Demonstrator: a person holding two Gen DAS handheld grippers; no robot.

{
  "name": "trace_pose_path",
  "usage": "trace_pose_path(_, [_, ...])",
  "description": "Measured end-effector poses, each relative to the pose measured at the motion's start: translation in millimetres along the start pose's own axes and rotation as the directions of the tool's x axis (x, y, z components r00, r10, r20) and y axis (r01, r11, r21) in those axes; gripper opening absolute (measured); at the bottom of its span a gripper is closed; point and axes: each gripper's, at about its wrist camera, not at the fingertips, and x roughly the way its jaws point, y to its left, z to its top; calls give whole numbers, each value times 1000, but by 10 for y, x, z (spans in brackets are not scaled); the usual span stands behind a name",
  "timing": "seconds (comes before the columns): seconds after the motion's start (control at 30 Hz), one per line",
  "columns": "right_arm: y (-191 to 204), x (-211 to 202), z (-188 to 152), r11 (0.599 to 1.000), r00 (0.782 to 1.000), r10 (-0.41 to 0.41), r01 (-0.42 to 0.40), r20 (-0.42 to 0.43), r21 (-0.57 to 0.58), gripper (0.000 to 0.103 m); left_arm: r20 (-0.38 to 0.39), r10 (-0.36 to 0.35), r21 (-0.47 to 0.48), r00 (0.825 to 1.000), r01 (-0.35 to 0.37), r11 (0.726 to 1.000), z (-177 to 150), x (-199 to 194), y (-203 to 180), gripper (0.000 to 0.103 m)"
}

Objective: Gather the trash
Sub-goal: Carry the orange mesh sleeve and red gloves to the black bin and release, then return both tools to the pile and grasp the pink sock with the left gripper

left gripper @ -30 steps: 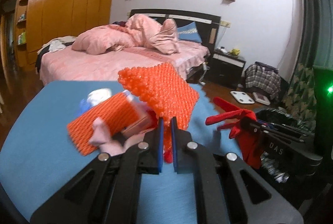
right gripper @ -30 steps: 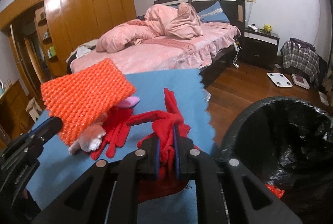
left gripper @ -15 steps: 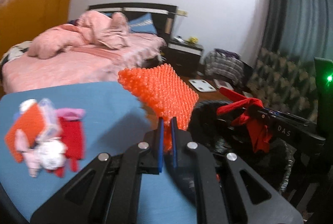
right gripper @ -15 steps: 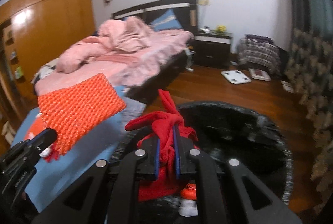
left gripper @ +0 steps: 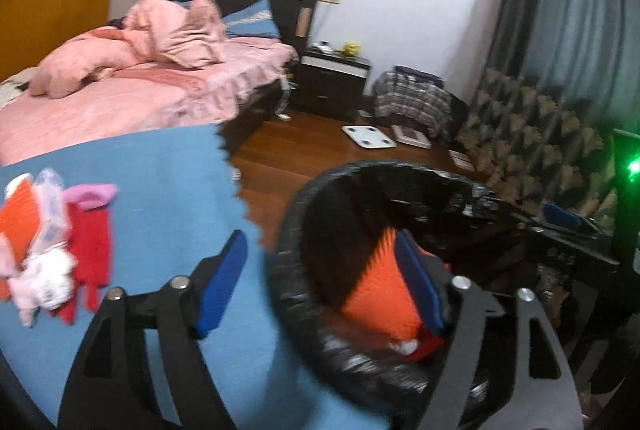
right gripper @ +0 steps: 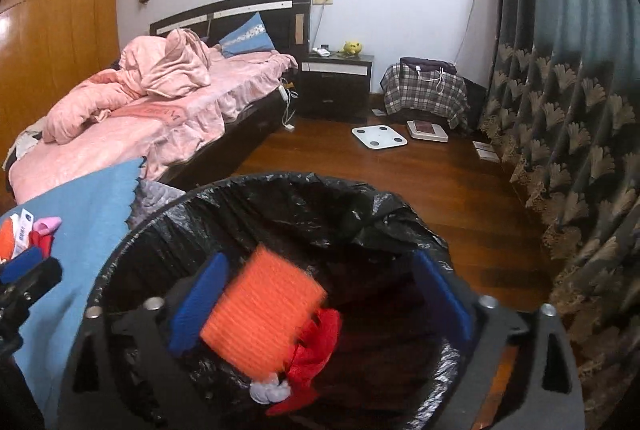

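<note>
Now both grippers, left [left gripper: 320, 282] and right [right gripper: 320, 300], are opening over the bin [right gripper: 168, 214], nothing pinched; the orange pad [right gripper: 262, 314] and red cloth [right gripper: 316, 342], gripped a moment ago, fall inside. More trash [left gripper: 52, 250] waits on the blue cloth [left gripper: 160, 182] (next pickup, likely).

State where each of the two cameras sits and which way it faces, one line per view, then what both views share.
Left wrist: sits on the left gripper, looking down across the blue table cloth to the bin's rim; jaws opening, nothing between them.
Right wrist: sits on the right gripper, looking into the black-lined bin; jaws opening, nothing gripped.
Shared: the bin, orange mesh piece, bed, white floor scale.
</note>
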Motion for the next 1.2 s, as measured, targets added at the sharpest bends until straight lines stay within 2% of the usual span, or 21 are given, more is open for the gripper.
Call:
trace_pose_path(0.07, [114,-31,-1,1000,1000,24,-24,10,-16,97,10,66,-15,998,-66,998,-32,-134,181,87])
trace_pose_path(0.2, [536,-125,2,994,995,104,-103,15,-47,97,5,177,-44,984,-177,983,-114,-370,577,89])
trace_pose_path(0.3, [892,-191,-2,980,983,185,-184,15,-77,97,6,273,-70,962,-272,960,-212,-598,910,89])
trace_pose_path(0.37, [1154,-227,-15,967,972,235,-233,9,-100,97,1,337,-90,942,-336,938,-287,-747,1153,89])
trace_pose_path(0.57, [1944,-252,-158,920,934,355,-354,-20,-168,97,-48,467,-141,883,-469,872,-436,-954,1782,89])
trace_pose_path(0.63, [2230,-232,-229,899,919,391,-391,-38,-198,97,-66,487,-173,871,-491,854,-479,-984,1955,89])
trace_pose_path(0.73, [2585,-209,-320,873,907,418,-417,-55,-252,97,-81,499,-207,863,-504,838,-513,-1026,2120,89])
trace_pose_path(0.87, [2890,-129,-424,853,897,433,-438,-84,-285,97,-113,487,-238,866,-499,833,-519,-994,2277,89])
trace_pose_path(1.2, [3009,96,-622,876,923,357,-385,-145,-290,97,-173,475,-263,863,-505,822,-604,-921,2368,89])
